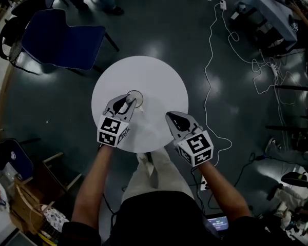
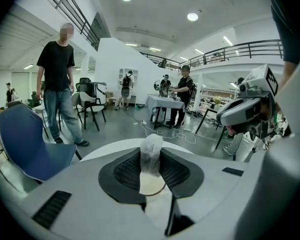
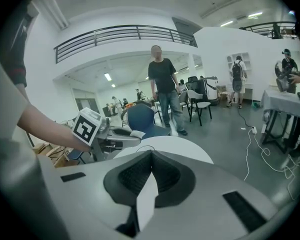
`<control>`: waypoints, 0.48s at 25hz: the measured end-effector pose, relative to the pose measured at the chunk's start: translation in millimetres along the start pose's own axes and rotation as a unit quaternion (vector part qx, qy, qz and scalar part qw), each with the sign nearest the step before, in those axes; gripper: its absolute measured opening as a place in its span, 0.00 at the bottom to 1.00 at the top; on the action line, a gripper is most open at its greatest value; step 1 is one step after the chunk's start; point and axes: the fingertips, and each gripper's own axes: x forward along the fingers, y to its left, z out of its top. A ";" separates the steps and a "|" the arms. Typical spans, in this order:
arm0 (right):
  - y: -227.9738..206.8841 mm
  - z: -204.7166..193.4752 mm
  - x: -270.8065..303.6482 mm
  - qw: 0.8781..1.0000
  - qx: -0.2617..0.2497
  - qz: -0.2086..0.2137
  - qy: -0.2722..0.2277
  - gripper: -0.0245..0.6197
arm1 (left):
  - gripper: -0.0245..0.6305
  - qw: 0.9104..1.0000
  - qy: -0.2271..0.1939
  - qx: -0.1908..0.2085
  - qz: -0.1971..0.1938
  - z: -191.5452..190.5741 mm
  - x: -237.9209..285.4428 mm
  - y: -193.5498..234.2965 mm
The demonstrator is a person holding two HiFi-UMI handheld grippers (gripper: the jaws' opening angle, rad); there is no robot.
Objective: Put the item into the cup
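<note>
A round white table (image 1: 159, 81) carries a small cup (image 1: 135, 96), seen from above as a dark ring. My left gripper (image 1: 127, 103) hovers right at the cup's near-left side and is shut on the item, a small pale translucent bag (image 2: 151, 153) that stands upright between the pads. The cup's rim (image 2: 155, 188) shows just below the bag. My right gripper (image 1: 177, 121) is over the table's near-right edge, apart from the cup, with its jaw tips touching and nothing between them. In the right gripper view the left gripper (image 3: 131, 134) reaches in from the left.
A blue chair (image 1: 61, 37) stands beyond the table at the left, another (image 1: 10, 158) at the near left. White cables (image 1: 215, 60) trail over the dark floor at the right, near desks (image 1: 272, 9). A person in black (image 2: 57, 84) stands behind the chair.
</note>
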 end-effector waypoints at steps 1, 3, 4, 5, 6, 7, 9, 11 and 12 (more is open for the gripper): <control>-3.1 -0.8 0.7 1.000 0.000 -0.001 0.001 0.06 | 0.18 1.000 0.004 0.000 0.000 -3.6 2.8 1.4; -8.8 -2.3 1.3 1.000 0.001 -0.003 0.002 0.06 | 0.21 1.000 0.009 0.000 -0.002 -9.7 7.4 3.4; -11.3 -3.4 1.4 1.000 0.003 -0.005 0.003 0.06 | 0.22 1.000 0.011 0.000 -0.004 -12.2 9.4 4.1; -13.6 -4.5 1.6 1.000 0.004 -0.007 0.004 0.06 | 0.24 1.000 0.012 -0.002 -0.005 -14.1 11.3 5.0; -15.8 -5.3 2.2 1.000 0.006 -0.008 0.005 0.06 | 0.26 1.000 0.012 -0.005 -0.006 -15.5 13.4 6.1; -17.7 -6.1 2.9 1.000 0.007 -0.009 0.007 0.06 | 0.27 1.000 0.013 -0.008 -0.005 -16.7 15.4 7.5; -19.5 -8.3 4.0 1.000 0.007 -0.009 0.009 0.06 | 0.30 1.000 0.013 -0.014 -0.002 -19.2 18.6 10.0; -19.6 -10.3 5.1 1.000 0.007 -0.009 0.011 0.06 | 0.30 1.000 0.011 -0.021 0.001 -20.9 19.6 11.9; -19.9 -10.4 5.8 1.000 0.007 -0.009 0.011 0.06 | 0.30 1.000 0.009 -0.023 0.003 -20.6 19.7 12.5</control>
